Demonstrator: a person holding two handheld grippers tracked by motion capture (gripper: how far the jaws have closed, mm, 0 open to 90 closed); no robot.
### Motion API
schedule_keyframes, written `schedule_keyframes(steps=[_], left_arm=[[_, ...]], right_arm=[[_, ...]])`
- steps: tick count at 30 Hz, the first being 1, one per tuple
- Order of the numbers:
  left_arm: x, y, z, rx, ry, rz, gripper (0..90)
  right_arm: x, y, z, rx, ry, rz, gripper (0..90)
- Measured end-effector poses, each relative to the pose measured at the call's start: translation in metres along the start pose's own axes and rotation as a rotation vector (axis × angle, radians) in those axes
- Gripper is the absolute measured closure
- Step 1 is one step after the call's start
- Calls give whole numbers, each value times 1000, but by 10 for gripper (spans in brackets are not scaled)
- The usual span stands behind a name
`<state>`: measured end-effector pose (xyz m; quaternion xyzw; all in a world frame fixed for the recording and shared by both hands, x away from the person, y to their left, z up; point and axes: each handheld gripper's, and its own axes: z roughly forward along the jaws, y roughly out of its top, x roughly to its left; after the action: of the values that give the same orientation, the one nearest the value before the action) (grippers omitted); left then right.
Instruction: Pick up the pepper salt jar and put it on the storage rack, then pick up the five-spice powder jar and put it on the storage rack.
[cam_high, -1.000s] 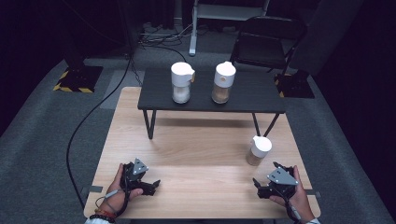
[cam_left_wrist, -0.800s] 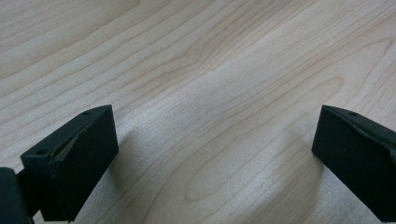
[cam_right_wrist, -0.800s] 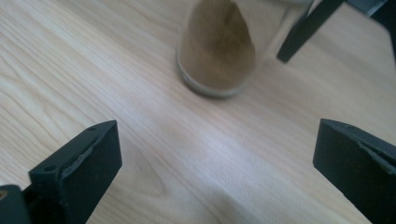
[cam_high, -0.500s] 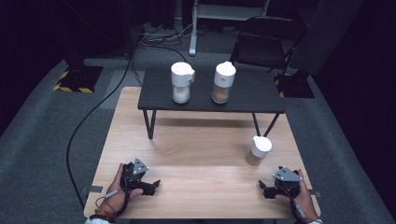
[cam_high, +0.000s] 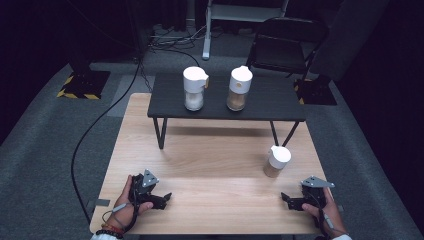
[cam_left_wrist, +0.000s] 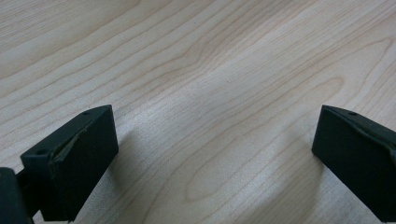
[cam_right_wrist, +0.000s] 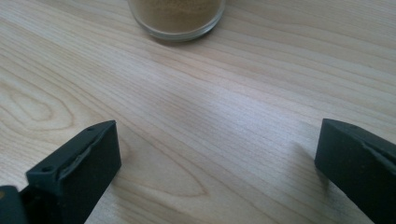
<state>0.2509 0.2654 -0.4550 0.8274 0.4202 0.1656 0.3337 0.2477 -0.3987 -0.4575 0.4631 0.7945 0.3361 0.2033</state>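
Note:
My left gripper (cam_high: 164, 199) rests on the wooden table (cam_high: 215, 160) at the near left, held in a hand. Its jaws stand wide apart over bare wood, open (cam_left_wrist: 215, 154). At the near right lies my right gripper (cam_high: 286, 199), also open (cam_right_wrist: 217, 158) with nothing between its jaws. A small glass jar (cam_high: 276, 161) with a white lid and brown powder stands just beyond it; its base (cam_right_wrist: 176, 16) is at the top of the right gripper view. Two taller white-lidded jars, one with white contents (cam_high: 194, 88) and one with brown (cam_high: 239, 88), stand on a low black table (cam_high: 260, 107).
The low black table stands on thin legs across the back of the wooden table. A black chair (cam_high: 285, 45) and cables lie on the grey floor behind. A black cable (cam_high: 90, 135) runs down the left side to the left gripper.
The right gripper has drawn back a little toward the near right corner, away from the small jar. The left gripper has stayed put.

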Motion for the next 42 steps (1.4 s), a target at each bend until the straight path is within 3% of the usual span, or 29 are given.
schedule_keyframes(steps=[42], left_arm=[[1, 0, 0, 0, -3, 4, 0]], right_arm=[[1, -1, -1, -1, -14, 14, 0]])
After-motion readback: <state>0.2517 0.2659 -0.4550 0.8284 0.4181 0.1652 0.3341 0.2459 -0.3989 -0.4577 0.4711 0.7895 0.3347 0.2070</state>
